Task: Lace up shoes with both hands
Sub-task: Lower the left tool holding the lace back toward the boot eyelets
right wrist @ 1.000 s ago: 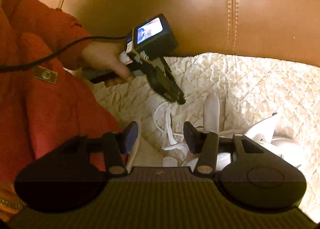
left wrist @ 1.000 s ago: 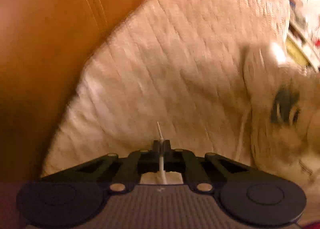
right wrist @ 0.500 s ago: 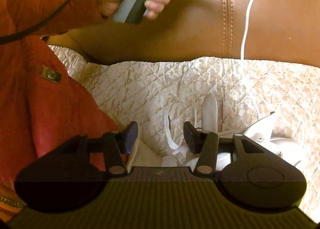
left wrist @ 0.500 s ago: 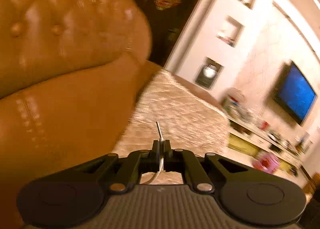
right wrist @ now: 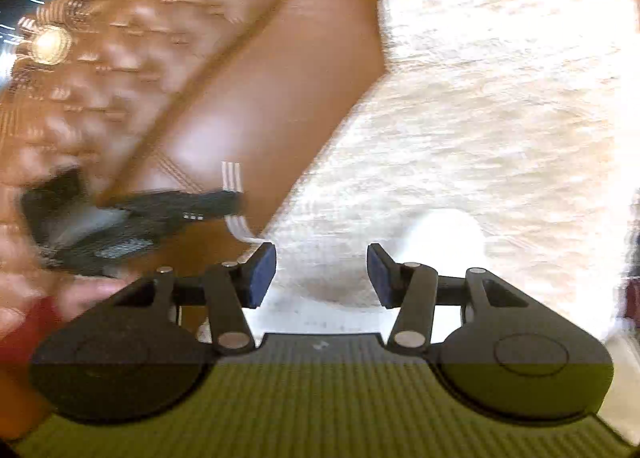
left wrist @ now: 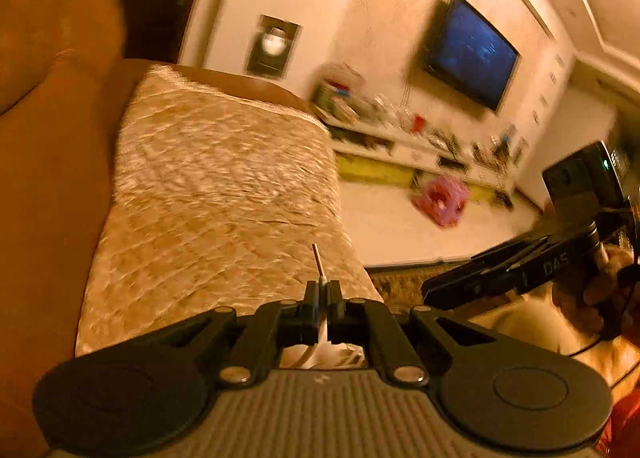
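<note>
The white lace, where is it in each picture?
Left wrist view: the lace is low in the middle, pinched in the left gripper, its tip poking up.
Right wrist view: the lace is left of middle, blurred, clamped in the left gripper, above the open right gripper.
Shared landmark: the quilted cover on the brown sofa.

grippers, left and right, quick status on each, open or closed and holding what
Left gripper: closed on the white shoelace, its tip poking out past the fingers.
Right gripper: open, holding nothing.
</note>
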Motion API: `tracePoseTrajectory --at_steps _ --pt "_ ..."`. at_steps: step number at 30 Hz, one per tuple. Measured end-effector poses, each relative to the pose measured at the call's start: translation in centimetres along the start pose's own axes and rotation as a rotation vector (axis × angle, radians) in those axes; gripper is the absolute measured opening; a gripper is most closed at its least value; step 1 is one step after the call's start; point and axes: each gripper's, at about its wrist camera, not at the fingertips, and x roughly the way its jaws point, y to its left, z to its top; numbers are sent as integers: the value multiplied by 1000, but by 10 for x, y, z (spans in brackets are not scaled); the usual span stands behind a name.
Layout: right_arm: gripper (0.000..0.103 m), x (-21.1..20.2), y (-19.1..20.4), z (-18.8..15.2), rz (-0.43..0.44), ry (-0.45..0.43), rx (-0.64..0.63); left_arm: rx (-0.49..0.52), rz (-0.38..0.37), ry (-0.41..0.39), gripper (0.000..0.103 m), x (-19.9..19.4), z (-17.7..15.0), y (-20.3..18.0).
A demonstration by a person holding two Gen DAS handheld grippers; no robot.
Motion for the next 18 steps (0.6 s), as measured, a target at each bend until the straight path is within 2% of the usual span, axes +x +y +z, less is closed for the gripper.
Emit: tracePoseTrajectory --at_steps 4,7,8,9,10,13,18 --pt "57 5 15 -9 -15 25 -49 113 -20 95 3 24 12 -32" --pt "55 17 37 -14 -50 47 -140 192 -57 169 3 37 14 -49" --pt "47 25 42 -17 -82 57 -171 220 -70 193 3 41 14 -55" --pt "34 34 43 -21 -109 62 -182 248 -83 217 3 45 15 -60" --pt "30 35 38 -23 -110 58 -155 280 -95 241 3 48 13 -66" --pt "24 22 10 -33 -93 1 16 391 -133 319 3 63 11 -84" --pt "24 9 -53 -83 -25 -104 486 609 -178 495 3 89 7 -110"
